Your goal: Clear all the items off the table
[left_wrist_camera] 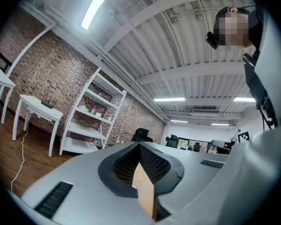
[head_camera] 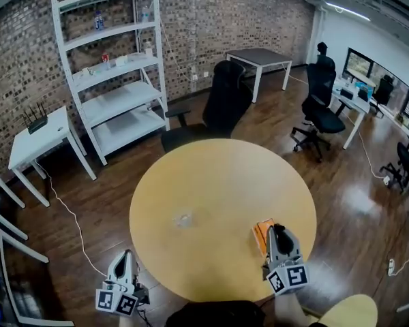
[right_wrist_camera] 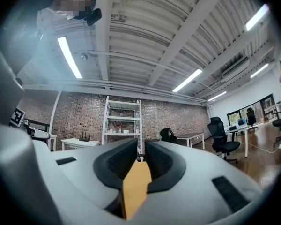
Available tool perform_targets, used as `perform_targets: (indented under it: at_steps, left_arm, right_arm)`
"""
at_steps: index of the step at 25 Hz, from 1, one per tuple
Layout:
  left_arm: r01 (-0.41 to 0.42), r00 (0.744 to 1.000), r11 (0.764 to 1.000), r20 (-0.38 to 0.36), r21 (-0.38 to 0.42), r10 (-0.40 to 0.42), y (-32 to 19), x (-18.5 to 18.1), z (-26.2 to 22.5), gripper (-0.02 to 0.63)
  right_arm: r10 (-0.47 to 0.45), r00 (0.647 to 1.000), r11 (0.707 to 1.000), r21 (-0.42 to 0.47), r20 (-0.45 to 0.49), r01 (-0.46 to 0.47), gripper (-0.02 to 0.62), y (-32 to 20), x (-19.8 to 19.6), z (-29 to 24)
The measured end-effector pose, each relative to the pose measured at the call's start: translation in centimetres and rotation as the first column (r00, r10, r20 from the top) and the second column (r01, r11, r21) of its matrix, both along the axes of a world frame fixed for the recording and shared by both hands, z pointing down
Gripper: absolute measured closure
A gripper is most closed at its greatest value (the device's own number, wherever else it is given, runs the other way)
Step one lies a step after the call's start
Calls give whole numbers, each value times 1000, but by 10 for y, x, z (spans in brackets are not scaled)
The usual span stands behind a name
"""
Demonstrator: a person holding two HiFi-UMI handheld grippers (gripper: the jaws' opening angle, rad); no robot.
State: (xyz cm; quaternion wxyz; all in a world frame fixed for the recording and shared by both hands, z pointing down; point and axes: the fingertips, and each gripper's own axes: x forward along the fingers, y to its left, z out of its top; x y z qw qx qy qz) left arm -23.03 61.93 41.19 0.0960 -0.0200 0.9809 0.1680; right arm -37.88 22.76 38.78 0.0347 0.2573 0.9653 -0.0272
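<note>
The round wooden table (head_camera: pixel 211 176) carries a small clear item (head_camera: pixel 184 218) near its middle and a flat orange packet (head_camera: pixel 261 231) towards the near edge. The right gripper (head_camera: pixel 278 230) hovers just beside the packet, its fingers (right_wrist_camera: pixel 161 161) clenched to a thin slit with nothing seen between them. The left gripper (head_camera: pixel 125 255) is off the table's near-left edge, with its fingers (left_wrist_camera: pixel 157 165) clenched together and empty.

1 rnd table (head_camera: pixel 218 182), 1 orange pkt (head_camera: pixel 261 229), 1 clear item (head_camera: pixel 183 219), 1 shelf unit (head_camera: pixel 119 95).
</note>
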Motion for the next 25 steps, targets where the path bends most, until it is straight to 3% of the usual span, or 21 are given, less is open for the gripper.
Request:
perform_targets:
  at_steps: [2,9,12,18,25]
  left_arm:
    - [-7,1000,1000,-9,0,7,-7,-3,2,614]
    - [-39,998,999,-57,16,40,-34,-23,7,614]
    - [-83,993,996,-78,18,85,-52,-36,11,614]
    - [-147,974,989,-173,12,147,-77,-56,40,614]
    - [-180,952,984,-251,15,178,-94,-75,65,614]
  right_arm:
    - [-17,1000,1000,11,-24,17,485,-1,-8,4]
    - [2,994,998,57,-105,4,485,-31,-21,16]
    - [25,981,997,77,-193,-10,464,-46,-25,37]
    - [52,907,991,134,-417,4,309,-56,-35,108]
    - [85,826,976,212,-558,43,218,-63,-61,178]
